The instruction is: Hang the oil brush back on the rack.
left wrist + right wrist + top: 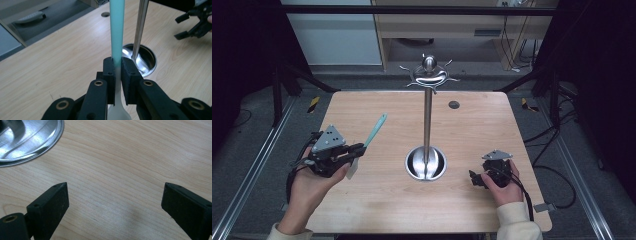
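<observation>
Item: utensil stand (427, 120), steel, set at the middle of the wooden surface (382, 200); a round dished base (426, 163), an upright pole, and a ring of hooks (429, 76) under a ball at the top. No utensil is seen hung on the hooks. Item: spatula (375, 129), teal handle with a pale blade, held to the left of the stand by the left hand-held gripper (357, 150). In the left gripper view its jaws are seen clamped on the spatula (117, 32) just where the teal handle meets the pale blade, the blade trailing behind the jaws toward the person. The long axis is laid from the jaws up and away, tilted toward the far side of the surface, the handle tip pointing past the stand's pole (140, 27) on its left. The hooks are judged to lie to the right of and well above the handle tip, so a lift and a swing toward the stand would be called for if hanging is intended. Item: right hand-held gripper (475, 178), rested low to the right of the base, jaws spread wide with nothing between them, bare surface (117, 170) seen in the gap. The left hand is the one engaged.
</observation>
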`<act>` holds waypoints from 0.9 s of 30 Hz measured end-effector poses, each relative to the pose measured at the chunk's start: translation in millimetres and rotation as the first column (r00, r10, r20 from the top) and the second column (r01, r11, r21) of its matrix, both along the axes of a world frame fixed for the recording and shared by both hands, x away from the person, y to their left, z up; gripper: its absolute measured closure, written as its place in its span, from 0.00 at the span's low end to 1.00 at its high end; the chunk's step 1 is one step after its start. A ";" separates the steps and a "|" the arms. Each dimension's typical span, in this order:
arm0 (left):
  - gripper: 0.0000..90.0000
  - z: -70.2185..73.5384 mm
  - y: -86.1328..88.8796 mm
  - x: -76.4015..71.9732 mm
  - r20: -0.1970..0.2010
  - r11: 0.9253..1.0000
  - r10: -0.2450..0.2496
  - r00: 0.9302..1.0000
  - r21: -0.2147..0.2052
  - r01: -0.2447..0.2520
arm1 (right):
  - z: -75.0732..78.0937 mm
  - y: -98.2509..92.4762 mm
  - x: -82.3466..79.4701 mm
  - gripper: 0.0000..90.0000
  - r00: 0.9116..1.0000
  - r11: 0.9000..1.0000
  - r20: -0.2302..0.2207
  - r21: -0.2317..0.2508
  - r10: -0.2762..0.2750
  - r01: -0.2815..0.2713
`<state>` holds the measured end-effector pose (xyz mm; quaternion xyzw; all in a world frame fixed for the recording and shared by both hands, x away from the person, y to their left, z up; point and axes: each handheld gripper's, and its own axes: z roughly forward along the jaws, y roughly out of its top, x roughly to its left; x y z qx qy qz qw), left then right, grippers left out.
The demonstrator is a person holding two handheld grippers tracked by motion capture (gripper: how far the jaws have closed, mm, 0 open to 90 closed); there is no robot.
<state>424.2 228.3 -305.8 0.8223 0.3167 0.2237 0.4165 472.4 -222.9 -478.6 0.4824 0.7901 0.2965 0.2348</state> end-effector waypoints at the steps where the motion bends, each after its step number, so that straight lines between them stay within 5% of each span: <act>1: 0.91 1.8 -0.9 -0.2 0.006 1.000 -0.002 1.000 -0.004 0.002 | 0.0 0.0 0.0 0.09 1.000 1.000 0.000 0.000 0.000 0.000; 9: 0.91 15.4 -8.3 -5.8 0.058 0.997 -0.023 0.998 -0.071 0.027 | 0.0 -0.4 0.0 0.09 1.000 1.000 0.003 0.004 0.001 -0.001; 14: 0.91 26.2 -10.4 -7.9 0.103 0.988 -0.044 0.994 -0.143 0.059 | 0.0 -0.4 -0.1 0.09 1.000 1.000 0.003 0.004 0.001 -0.001; 20: 0.91 36.6 -15.6 -9.0 0.096 0.978 -0.057 0.994 -0.195 0.075 | 0.1 -0.4 -0.1 0.09 1.000 1.000 0.001 0.003 -0.001 0.001; 27: 0.91 45.5 -19.6 -6.7 0.133 0.979 -0.059 0.989 -0.187 0.084 | 0.0 -0.6 -0.1 0.09 1.000 1.000 0.003 0.003 -0.002 0.002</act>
